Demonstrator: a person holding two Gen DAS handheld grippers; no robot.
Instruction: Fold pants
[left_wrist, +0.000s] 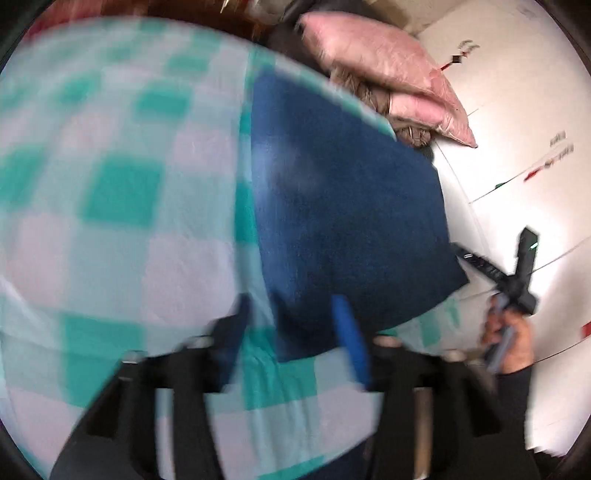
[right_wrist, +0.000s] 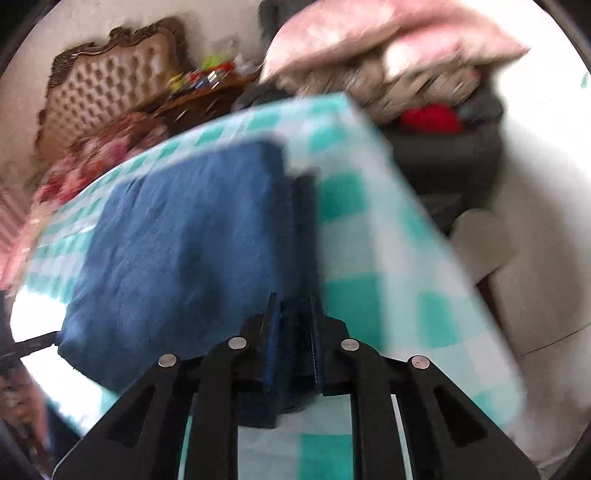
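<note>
The dark blue pants lie folded into a compact rectangle on a teal-and-white checked sheet. My left gripper is open above the sheet, its fingers straddling the near edge of the pants, holding nothing. In the right wrist view the pants lie left of centre on the sheet. My right gripper has its jaws close together beside the pants' right edge; motion blur hides whether cloth sits between them. The right gripper also shows in the left wrist view, held off the sheet's right side.
Pink pillows and brown bedding are piled at the far edge. A tufted headboard, a flowered quilt and a dark chair with red cloth stand behind. White floor lies to the right.
</note>
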